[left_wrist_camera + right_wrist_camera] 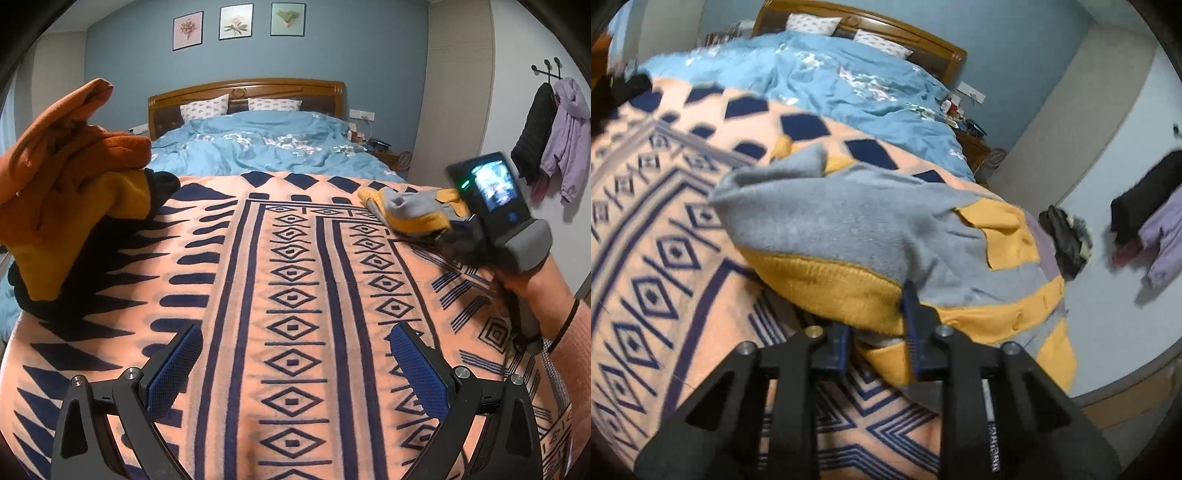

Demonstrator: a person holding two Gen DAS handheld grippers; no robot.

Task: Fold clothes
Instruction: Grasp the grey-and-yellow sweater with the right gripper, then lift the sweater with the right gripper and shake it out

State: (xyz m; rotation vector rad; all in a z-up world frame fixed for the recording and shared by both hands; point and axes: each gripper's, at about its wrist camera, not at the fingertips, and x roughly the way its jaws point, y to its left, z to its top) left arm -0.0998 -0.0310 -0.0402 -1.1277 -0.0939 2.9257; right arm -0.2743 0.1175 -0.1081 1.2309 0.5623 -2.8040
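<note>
A grey and yellow garment point(871, 236) lies bunched on the orange patterned blanket point(665, 266). My right gripper point(877, 317) is shut on its near yellow hem. In the left wrist view the same garment point(410, 212) lies at the far right, with the right gripper's body point(498, 206) and the hand holding it just beside it. My left gripper point(295, 365) is open and empty, low over the blanket point(295, 295). A pile of rust-orange, mustard and black clothes point(70, 184) sits at the left.
A blue duvet point(258, 147) covers the bed behind the blanket, below a wooden headboard point(243, 92). Jackets point(554, 129) hang on the right wall. A cluttered nightstand point(964, 122) stands by the bed. A dark heap point(1067, 240) lies on the floor.
</note>
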